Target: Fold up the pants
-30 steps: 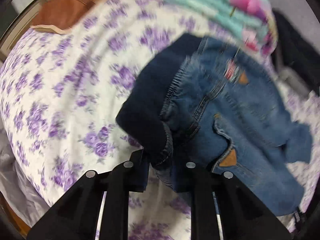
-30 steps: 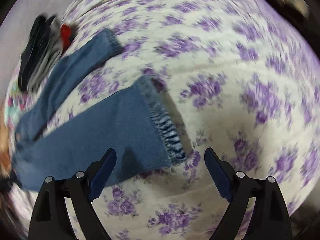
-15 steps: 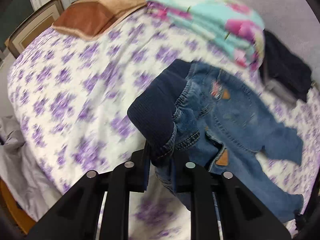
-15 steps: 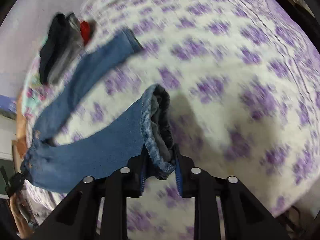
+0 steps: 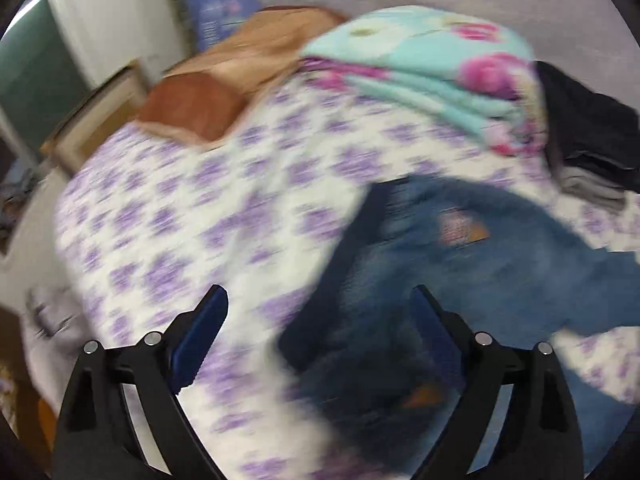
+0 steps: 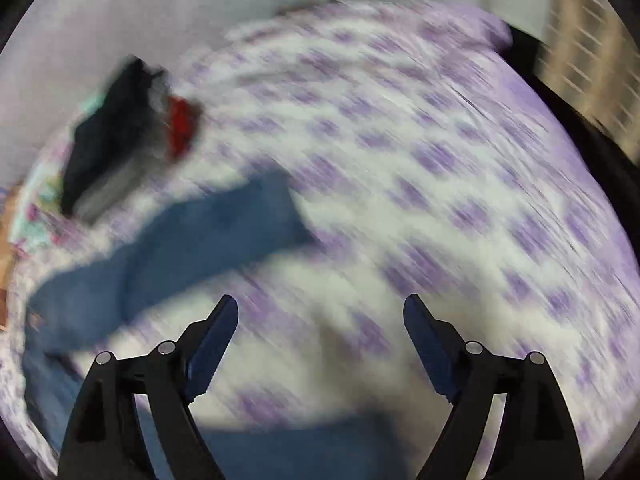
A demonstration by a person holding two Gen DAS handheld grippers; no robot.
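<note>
Small blue denim pants point(image 5: 460, 264) with a dark ribbed waistband lie on the purple-flowered bed sheet point(image 5: 200, 220), blurred by motion. My left gripper point(image 5: 320, 308) is opening, jaws wide; the waistband lies below and between them, but the pads do not press it. In the right wrist view one pant leg point(image 6: 208, 232) stretches across the sheet at the left, and more denim point(image 6: 288, 452) shows at the bottom edge under my right gripper point(image 6: 320, 316). That gripper is opening too, with only sheet between its fingers.
A folded turquoise floral blanket point(image 5: 432, 72) and a brown pillow point(image 5: 208, 96) sit at the bed's far end. Dark folded clothes point(image 5: 588, 140) lie beside the blanket; they appear with a red item point(image 6: 180, 124) in the right wrist view. The bed's near edge drops off at lower left.
Both grippers let go of the pants: the left released the waistband and the right released the leg hem. Both rose and pulled back, and the pants dropped onto the sheet.
</note>
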